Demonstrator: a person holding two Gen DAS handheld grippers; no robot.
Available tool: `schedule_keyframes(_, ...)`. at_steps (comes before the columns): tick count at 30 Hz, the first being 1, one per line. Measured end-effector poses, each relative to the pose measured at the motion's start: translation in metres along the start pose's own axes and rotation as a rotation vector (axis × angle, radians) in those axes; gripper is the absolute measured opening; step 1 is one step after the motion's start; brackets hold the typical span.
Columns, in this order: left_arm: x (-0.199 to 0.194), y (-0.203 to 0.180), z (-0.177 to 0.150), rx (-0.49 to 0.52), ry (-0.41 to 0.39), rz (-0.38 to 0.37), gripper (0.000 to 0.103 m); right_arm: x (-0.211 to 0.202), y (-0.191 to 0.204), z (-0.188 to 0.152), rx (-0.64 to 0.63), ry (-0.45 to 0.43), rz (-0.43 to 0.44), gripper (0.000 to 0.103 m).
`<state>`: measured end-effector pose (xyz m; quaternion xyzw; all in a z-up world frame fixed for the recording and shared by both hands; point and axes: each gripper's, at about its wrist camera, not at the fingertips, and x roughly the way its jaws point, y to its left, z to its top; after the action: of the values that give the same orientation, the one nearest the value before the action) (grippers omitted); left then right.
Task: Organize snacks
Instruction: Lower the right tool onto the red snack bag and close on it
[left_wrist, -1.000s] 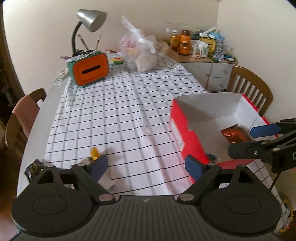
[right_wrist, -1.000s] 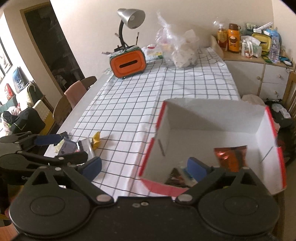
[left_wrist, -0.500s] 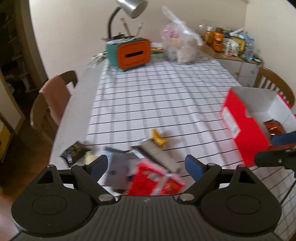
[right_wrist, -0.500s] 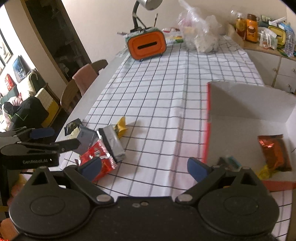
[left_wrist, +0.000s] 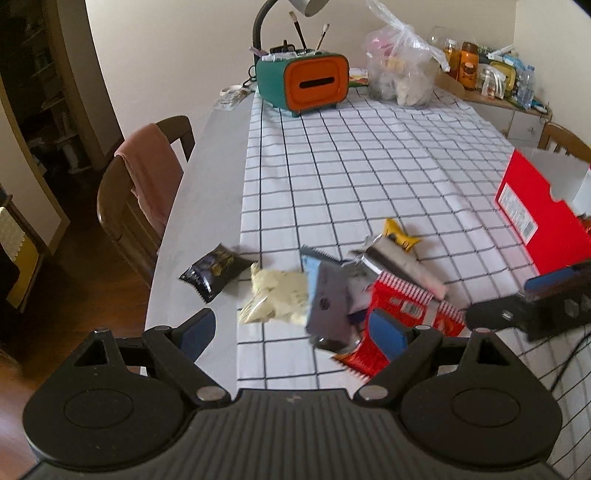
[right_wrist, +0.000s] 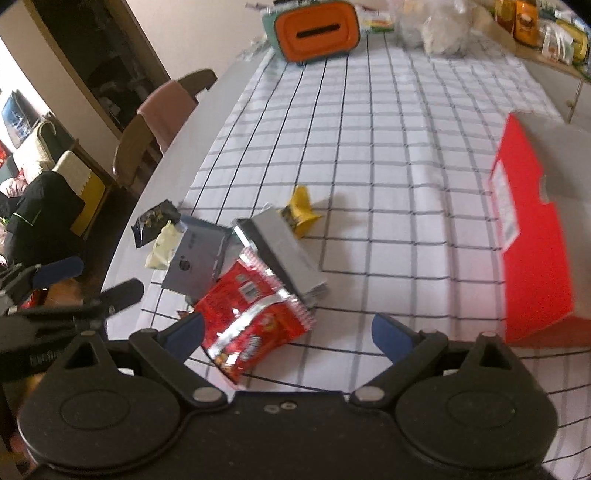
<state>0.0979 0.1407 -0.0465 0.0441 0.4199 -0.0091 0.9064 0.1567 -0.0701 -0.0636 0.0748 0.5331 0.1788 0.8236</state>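
Cream walls are enclosing a dining room where a long grey table (left_wrist: 207, 177) is carrying a white tablecloth with a black grid (left_wrist: 369, 166), and a brown wooden chair draped with a pink cloth (left_wrist: 147, 177) is standing at the table's far-left side. An open red cardboard box with a white inside (left_wrist: 535, 210) is sitting on the cloth toward the right edge, well apart from the loose snacks. At the far end, a teal and orange rounded tissue box (left_wrist: 306, 83) is resting beside a clear plastic bag of food (left_wrist: 399, 74).

Both tools are hovering over the near end of the table. The left gripper (left_wrist: 295, 328) is holding its blue-tipped fingers spread wide with nothing between them, above the pile's left part. The right gripper (right_wrist: 288, 332) is likewise gaping and empty, its left finger lying just over the corner of a red foil snack bag (right_wrist: 255, 317).

That red bag is lying nearest, partly overlapped by a long silver foil packet (right_wrist: 284, 254) running diagonally, and a grey-blue flat sachet (right_wrist: 195, 262) is touching it on the left. A pale yellow crumpled wrapper (left_wrist: 273, 295) is sitting beside the sachet, a black snack pouch (left_wrist: 214, 271) is lying on bare table near the edge, and a small yellow twisted candy wrapper (right_wrist: 299, 214) is resting just beyond the silver packet.
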Motion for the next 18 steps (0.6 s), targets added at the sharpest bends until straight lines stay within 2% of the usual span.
schedule_keyframes(5,0.003,0.011,-0.013,0.003,0.01,0.012,0.091,0.029,0.013,0.004,0.088,0.072,-0.016,0.096)
schedule_keyframes(13,0.007,0.028,-0.025,-0.035,0.032,0.008,0.091,0.068,0.013,0.007,0.373,0.15,-0.038,0.095)
schedule_keyframes(18,0.01,0.028,-0.028,-0.021,0.042,0.001,0.091,0.081,0.025,0.01,0.379,0.158,-0.077,0.096)
